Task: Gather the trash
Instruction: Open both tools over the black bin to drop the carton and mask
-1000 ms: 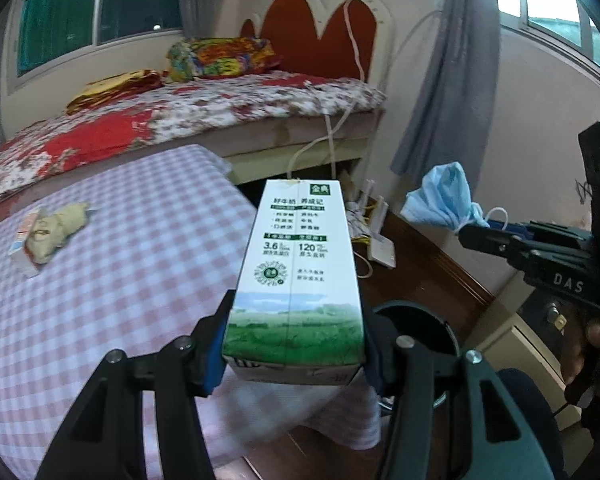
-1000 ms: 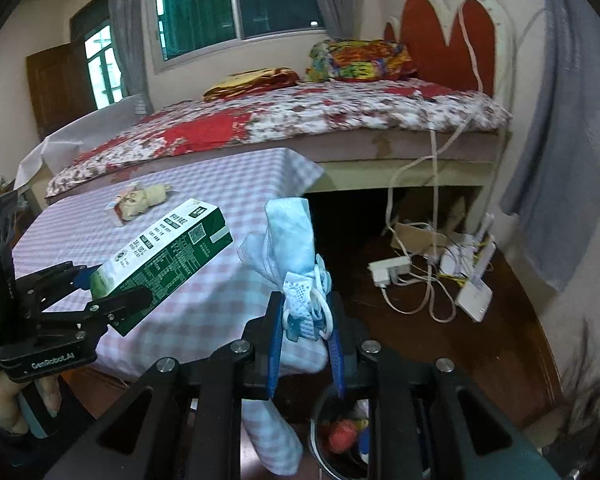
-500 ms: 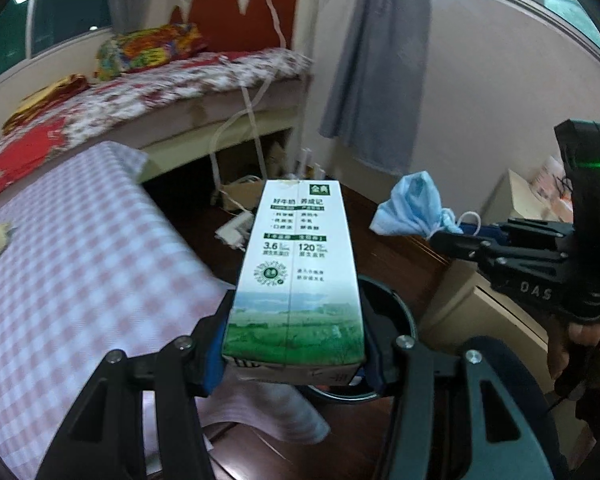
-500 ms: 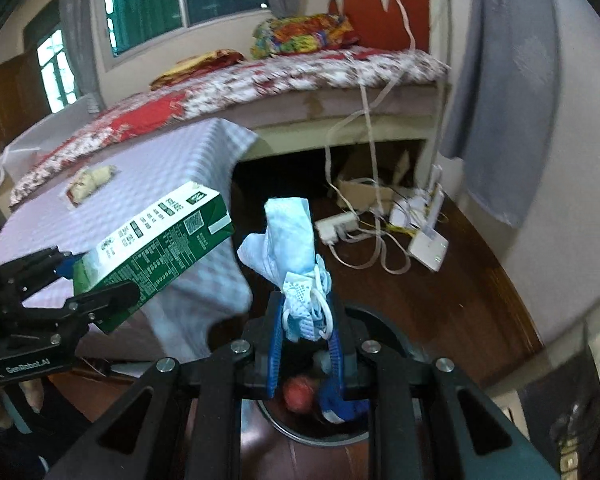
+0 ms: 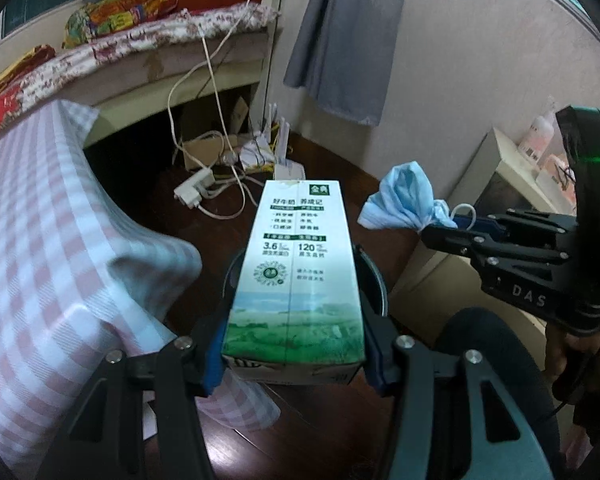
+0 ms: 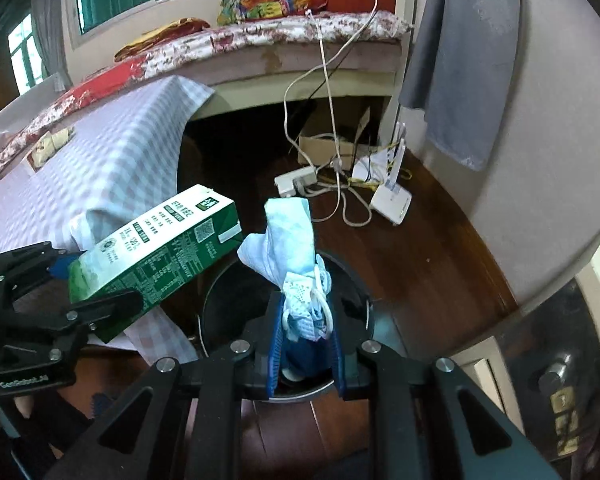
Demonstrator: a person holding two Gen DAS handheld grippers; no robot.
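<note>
My left gripper (image 5: 294, 354) is shut on a green and white milk carton (image 5: 296, 276), held level over a round dark trash bin (image 5: 374, 280) on the floor. The carton also shows in the right wrist view (image 6: 156, 264), held by the left gripper (image 6: 96, 280). My right gripper (image 6: 306, 344) is shut on a crumpled blue face mask (image 6: 294, 248), directly above the bin (image 6: 224, 300). In the left wrist view the mask (image 5: 404, 198) hangs from the right gripper (image 5: 456, 226), to the right of the carton. Some trash lies inside the bin.
A table with a pink checked cloth (image 5: 44, 248) stands left of the bin; a crumpled wrapper (image 6: 48, 144) lies on it. A power strip (image 6: 296, 180), cables and a white router (image 6: 392, 196) lie on the wooden floor beyond. A bed (image 6: 260, 40) is behind, a cabinet (image 5: 512, 184) at right.
Both grippers have swung away from the table and tilted down towards the floor. The carton and the mask are now over the bin, still held.
</note>
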